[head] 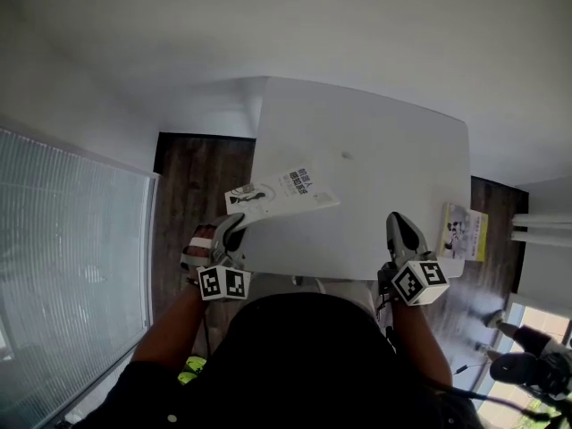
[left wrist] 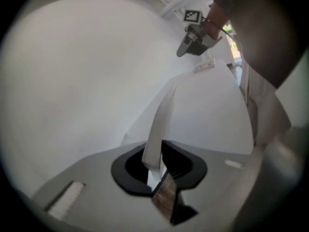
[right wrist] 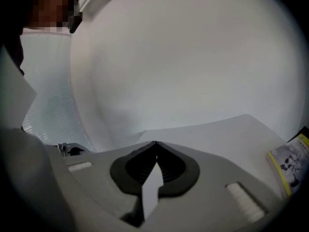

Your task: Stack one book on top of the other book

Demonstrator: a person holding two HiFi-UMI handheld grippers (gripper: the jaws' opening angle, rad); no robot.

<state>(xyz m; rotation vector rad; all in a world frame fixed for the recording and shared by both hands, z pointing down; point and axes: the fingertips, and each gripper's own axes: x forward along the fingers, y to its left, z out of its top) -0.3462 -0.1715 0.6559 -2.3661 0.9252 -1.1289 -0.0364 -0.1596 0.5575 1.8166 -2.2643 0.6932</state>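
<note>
The left gripper (head: 234, 226) is pinching a thin white paperback book (head: 281, 195) at the white desk's (head: 375, 159) near-left corner; the right gripper (head: 402, 226), jaws pressed together, is hovering near a yellow-covered book (head: 465, 232) at the right edge.

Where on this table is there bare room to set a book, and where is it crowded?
Bare: the middle and far half of the table, between the white book held at the near left corner by the left gripper and the yellow book at the right edge. Tighter: the near edge, by the right gripper.
</note>
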